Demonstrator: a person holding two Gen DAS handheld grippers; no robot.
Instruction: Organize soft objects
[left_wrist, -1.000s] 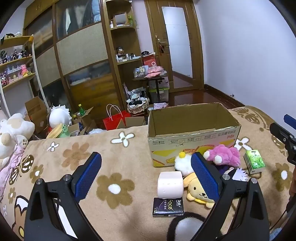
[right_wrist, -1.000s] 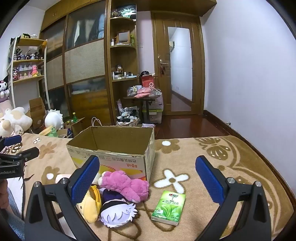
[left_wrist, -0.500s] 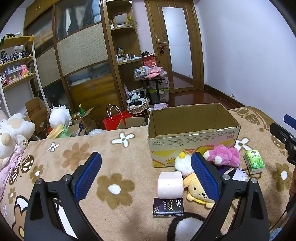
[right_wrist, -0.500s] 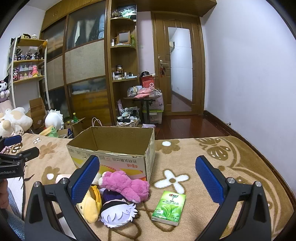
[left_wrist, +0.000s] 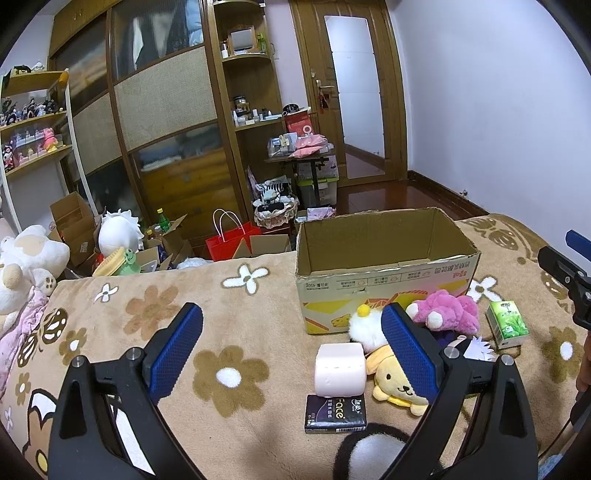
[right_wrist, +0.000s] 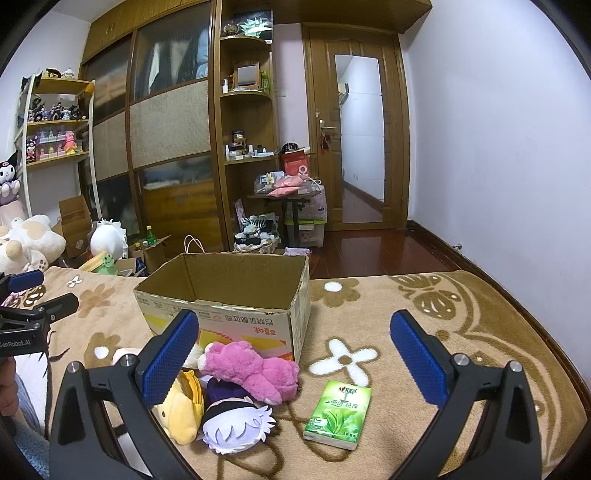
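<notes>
Left wrist view shows the left gripper (left_wrist: 291, 350) spread wide and holding nothing, hovering above a fleecy tan flower-print blanket (left_wrist: 229, 302). Going left to right in front of it: a soft pink tissue roll (left_wrist: 340, 367) stands just behind a flat black tissue pack (left_wrist: 335, 413); beside them lies a yellow dog plush (left_wrist: 393, 384), partly hidden by the gripper's right finger, with a white fluffy plush (left_wrist: 364, 325) behind it touching the open cardboard box (left_wrist: 384, 266). Further right are a pink plush (left_wrist: 447, 314), a white-haired doll plush (left_wrist: 474, 347) and a green tissue pack (left_wrist: 506, 324).

Right wrist view has the right gripper (right_wrist: 293, 356) equally wide apart and empty, above the same pile; the pink plush (right_wrist: 251, 369) rests against the box (right_wrist: 225, 295) wall, the doll (right_wrist: 238, 424) just in front of it, and the green pack (right_wrist: 339, 413) lies a little apart on its right.

The box looks empty, so I judge the sorting has not begun. A good first pick would be the pink plush: come down over its thick middle, close gently so the pile compresses without slipping, lift clear of the doll, then release above the box. The packs are flatter and slicker, so grip those across their narrow sides.
</notes>
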